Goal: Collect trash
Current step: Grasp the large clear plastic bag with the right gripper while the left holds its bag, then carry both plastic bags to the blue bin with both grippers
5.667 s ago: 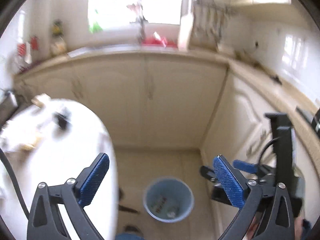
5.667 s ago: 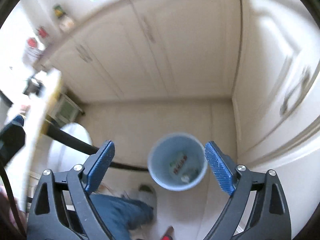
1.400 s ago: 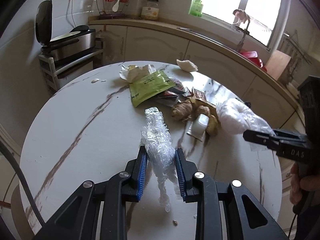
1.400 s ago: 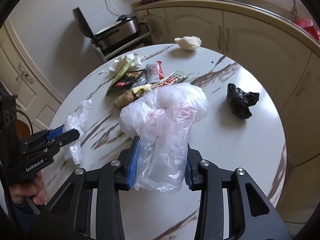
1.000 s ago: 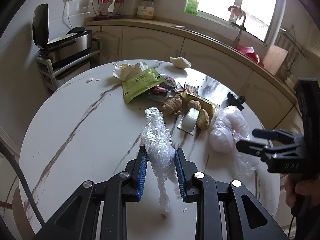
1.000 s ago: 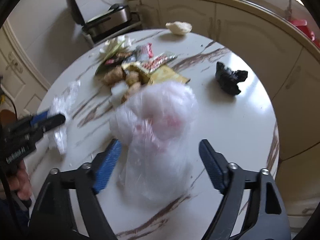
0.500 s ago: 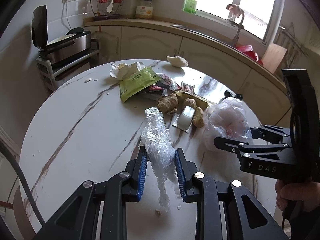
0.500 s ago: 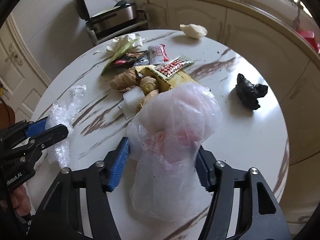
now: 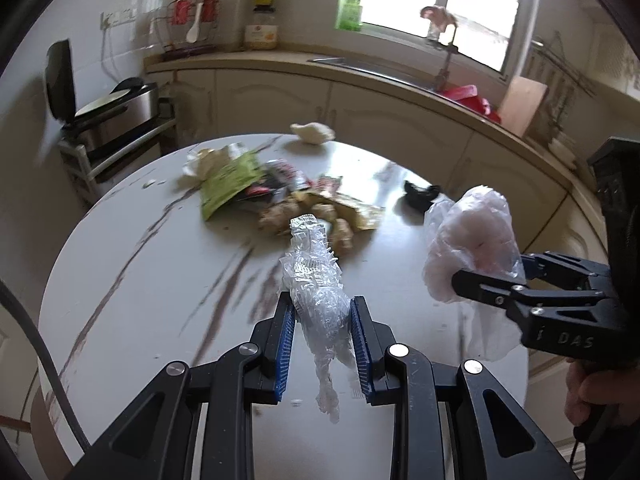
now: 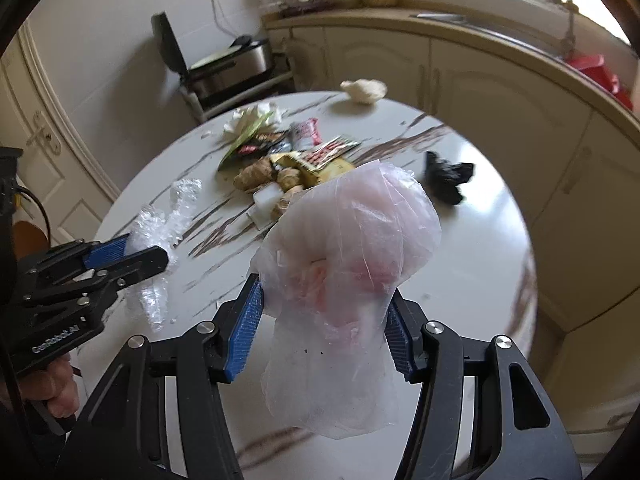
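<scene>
My left gripper (image 9: 322, 340) is shut on a crumpled clear plastic wrap (image 9: 316, 292) and holds it above the round white marble table (image 9: 140, 280). My right gripper (image 10: 320, 332) is shut on a pinkish translucent plastic bag (image 10: 348, 248), also lifted off the table; the bag shows in the left wrist view (image 9: 468, 240). The left gripper with the wrap shows in the right wrist view (image 10: 132, 252). More trash lies on the table: a green packet (image 9: 228, 184), snack wrappers (image 10: 320, 152), ginger pieces (image 10: 256, 172), a black bag (image 10: 446, 178).
A white lump (image 10: 364, 90) sits at the table's far edge. A grill appliance on a rack (image 10: 224, 64) stands beyond the table on the left. Kitchen cabinets and counter (image 10: 480, 68) curve around the back and right, with a sink and a red basin (image 9: 468, 96).
The right gripper opened and let the pink bag drop a second ago, then closed on it again and lifted it. The left gripper keeps hold of the wrap and has risen slightly.
</scene>
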Action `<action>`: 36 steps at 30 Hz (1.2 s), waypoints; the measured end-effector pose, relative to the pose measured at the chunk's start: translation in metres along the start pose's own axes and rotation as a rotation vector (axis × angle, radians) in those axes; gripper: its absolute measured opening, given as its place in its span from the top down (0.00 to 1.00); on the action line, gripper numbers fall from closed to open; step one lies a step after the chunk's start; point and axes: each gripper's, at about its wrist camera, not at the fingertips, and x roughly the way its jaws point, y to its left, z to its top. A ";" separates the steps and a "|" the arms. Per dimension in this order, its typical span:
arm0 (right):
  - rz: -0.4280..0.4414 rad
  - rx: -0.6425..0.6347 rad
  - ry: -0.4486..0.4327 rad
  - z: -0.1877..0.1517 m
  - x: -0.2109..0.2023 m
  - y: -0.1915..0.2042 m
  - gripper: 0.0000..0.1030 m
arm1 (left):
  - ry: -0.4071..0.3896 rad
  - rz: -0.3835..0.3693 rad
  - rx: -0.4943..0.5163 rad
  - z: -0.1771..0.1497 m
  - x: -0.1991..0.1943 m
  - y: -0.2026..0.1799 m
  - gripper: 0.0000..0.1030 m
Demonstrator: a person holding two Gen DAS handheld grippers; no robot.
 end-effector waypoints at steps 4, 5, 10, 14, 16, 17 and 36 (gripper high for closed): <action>-0.010 0.034 -0.033 -0.008 -0.025 -0.020 0.48 | -0.001 -0.022 0.051 0.003 0.000 -0.034 0.77; -0.013 0.045 -0.040 -0.011 -0.032 -0.026 0.48 | -0.001 -0.027 0.062 0.004 0.000 -0.042 0.77; -0.050 0.102 -0.066 -0.028 -0.060 -0.063 0.47 | -0.005 -0.070 0.124 0.010 0.007 -0.093 0.77; -0.091 0.168 -0.082 -0.047 -0.084 -0.102 0.47 | 0.003 -0.111 0.169 0.014 0.018 -0.129 0.77; -0.118 0.194 -0.086 -0.056 -0.093 -0.119 0.47 | 0.012 -0.138 0.196 0.016 0.025 -0.149 0.77; -0.135 0.211 -0.088 -0.061 -0.099 -0.130 0.47 | 0.015 -0.145 0.202 0.017 0.028 -0.155 0.77; -0.262 0.463 0.148 -0.157 -0.040 -0.272 0.46 | 0.169 -0.331 0.283 0.032 0.144 -0.282 0.77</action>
